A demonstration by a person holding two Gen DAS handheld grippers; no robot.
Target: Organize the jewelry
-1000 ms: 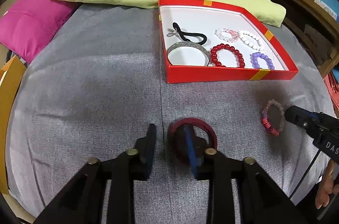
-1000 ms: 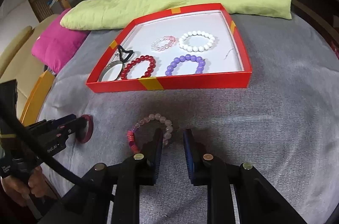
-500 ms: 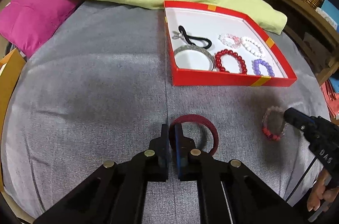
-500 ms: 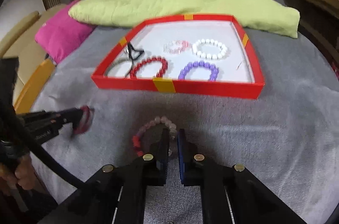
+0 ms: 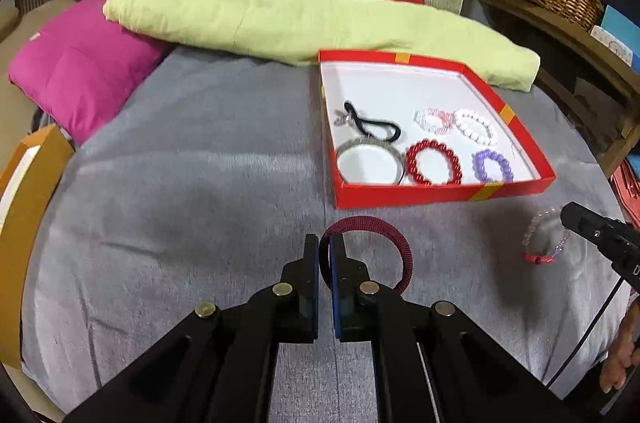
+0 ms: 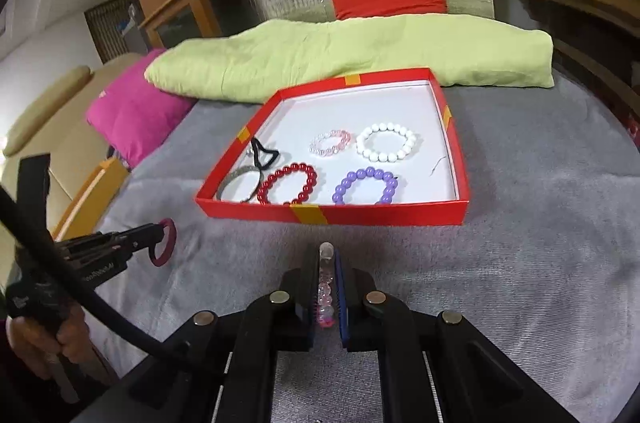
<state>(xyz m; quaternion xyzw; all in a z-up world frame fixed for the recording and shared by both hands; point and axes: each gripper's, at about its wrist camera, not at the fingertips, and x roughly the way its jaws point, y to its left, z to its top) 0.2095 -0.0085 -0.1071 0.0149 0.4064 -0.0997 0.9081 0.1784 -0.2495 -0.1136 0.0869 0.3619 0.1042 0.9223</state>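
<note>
Hiding most of pink bead bracelet (image 6: 326, 287): right jaws.

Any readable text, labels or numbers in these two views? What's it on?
"D": white print on the right gripper body, cut off at the frame edge in the left wrist view.
White print on the left gripper body, right wrist view: upside down, too blurred to read.
Red box: no text visible.
</note>
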